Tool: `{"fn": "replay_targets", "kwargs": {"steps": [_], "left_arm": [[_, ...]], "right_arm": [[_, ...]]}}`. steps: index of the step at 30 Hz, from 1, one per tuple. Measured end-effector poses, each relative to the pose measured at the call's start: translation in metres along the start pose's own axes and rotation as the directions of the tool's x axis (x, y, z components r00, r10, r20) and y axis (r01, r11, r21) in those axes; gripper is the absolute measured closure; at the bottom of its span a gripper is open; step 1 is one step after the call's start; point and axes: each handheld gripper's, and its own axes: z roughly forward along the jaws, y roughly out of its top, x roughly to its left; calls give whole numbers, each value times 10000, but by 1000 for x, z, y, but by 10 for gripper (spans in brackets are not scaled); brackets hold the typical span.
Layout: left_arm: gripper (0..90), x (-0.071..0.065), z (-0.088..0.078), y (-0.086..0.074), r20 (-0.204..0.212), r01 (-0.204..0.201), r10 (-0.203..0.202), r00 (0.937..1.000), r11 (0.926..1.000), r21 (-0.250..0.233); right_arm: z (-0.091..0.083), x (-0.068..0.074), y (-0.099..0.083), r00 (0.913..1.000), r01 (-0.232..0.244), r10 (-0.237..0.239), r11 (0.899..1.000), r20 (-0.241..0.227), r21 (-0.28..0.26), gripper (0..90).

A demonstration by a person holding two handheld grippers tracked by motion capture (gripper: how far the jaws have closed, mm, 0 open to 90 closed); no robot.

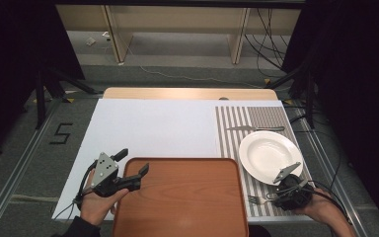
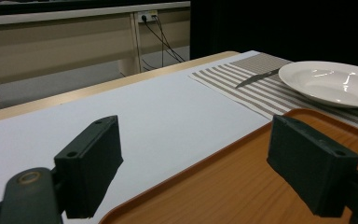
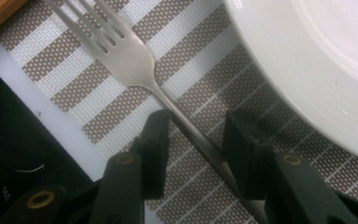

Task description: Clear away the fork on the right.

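Straddling the fork, right gripper sits low at the near right corner of the table, pointing down at the striped placemat. Fork lies flat on the placemat near its front edge, tines toward the wooden tray, handle running back between the two black jaws. In the right gripper view the handle passes slantwise through the gap; left jaw looks touching or just beside it, right jaw shows a small gap, so the jaws are part closed around the handle but not clamped on it yet. No lift visible, fork still flat on the mat. White plate sits on the same placemat just beyond the fork, its rim close beside the right gripper. Knife lies on the placemat past the plate's far rim, toward the far right corner of the table.

Left gripper held by the left hand at the near left part of the table, over the far left corner of the tray. Its jaws are spread wide, released, nothing between them; one jaw over the white table cover, the other over the tray's edge. Tray sits at the near edge, centre, its right side just beside the placemat, bare.
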Motion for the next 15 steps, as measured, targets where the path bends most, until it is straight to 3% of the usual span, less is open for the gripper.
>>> {"fn": "replay_targets", "kwargs": {"steps": [15], "left_arm": [[168, 0, 0, 0, -10, -11, 11, 10000, 10000, 11]], "right_arm": [[0, 10, 5, 9930, 1171, -1176, 9925, 132, 346, 765]]}}
